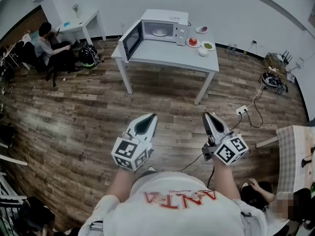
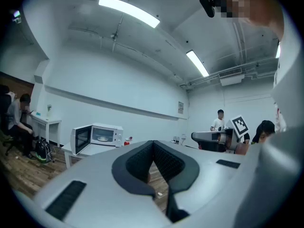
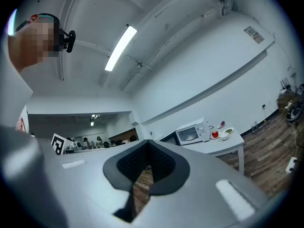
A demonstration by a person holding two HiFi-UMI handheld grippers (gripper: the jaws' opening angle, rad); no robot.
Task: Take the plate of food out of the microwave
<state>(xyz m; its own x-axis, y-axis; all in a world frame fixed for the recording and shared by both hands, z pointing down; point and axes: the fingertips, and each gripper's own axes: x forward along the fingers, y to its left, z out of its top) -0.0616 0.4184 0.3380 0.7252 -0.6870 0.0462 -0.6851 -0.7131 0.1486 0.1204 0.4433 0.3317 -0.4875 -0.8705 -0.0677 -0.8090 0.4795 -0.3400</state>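
A white microwave point(image 1: 162, 27) stands on a white table point(image 1: 147, 53) across the room, its door point(image 1: 131, 39) swung open to the left. Inside it lies a white plate point(image 1: 159, 32) with food on it. The microwave point(image 2: 102, 136) also shows small in the left gripper view, and the microwave point(image 3: 190, 133) in the right gripper view. My left gripper point(image 1: 146, 124) and right gripper point(image 1: 211, 122) are held in front of my body, far from the table, over the wooden floor. Both are shut with nothing between the jaws.
Right of the microwave sit a plate with a red item point(image 1: 193, 42), a dish of green food point(image 1: 207, 46) and a small white bowl point(image 1: 203, 52). A person point(image 1: 49, 48) sits at a desk back left. A power strip point(image 1: 241, 110) with cables lies on the floor.
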